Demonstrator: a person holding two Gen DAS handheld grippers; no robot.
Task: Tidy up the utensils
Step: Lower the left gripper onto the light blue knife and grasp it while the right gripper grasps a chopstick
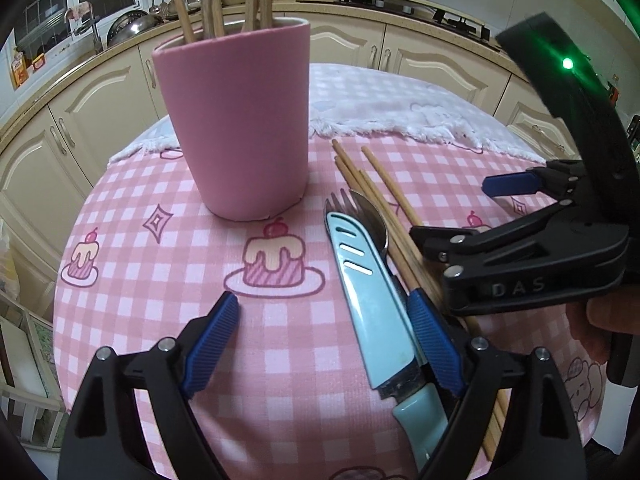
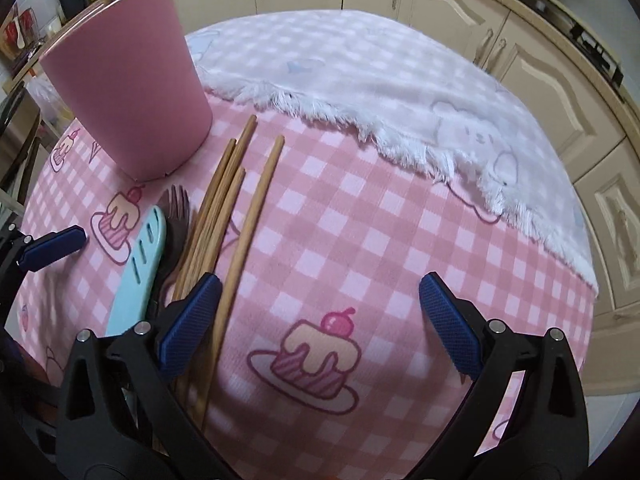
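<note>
A pink cup (image 1: pixel 232 120) (image 2: pixel 128 92) stands on the pink checked tablecloth (image 1: pixel 160 300) with several wooden chopsticks upright in it. To its right lie a knife in a light blue sheath (image 1: pixel 360 280) (image 2: pixel 136 264), a fork (image 1: pixel 340 204) (image 2: pixel 176 204), a spoon (image 1: pixel 374 220) and loose chopsticks (image 1: pixel 380 200) (image 2: pixel 216 216). My left gripper (image 1: pixel 326 340) is open low over the table, the knife just inside its right finger. My right gripper (image 2: pixel 320 320) (image 1: pixel 460 216) is open too. Its left finger sits over the chopstick bundle, and one chopstick lies just inside that finger.
A white fringed cloth (image 1: pixel 400 116) (image 2: pixel 400 92) covers the far part of the round table. Cream kitchen cabinets (image 1: pixel 420 60) and a stove (image 1: pixel 400 0) run behind. A person's hand (image 1: pixel 592 320) grips the right tool. The table drops off on the left and right.
</note>
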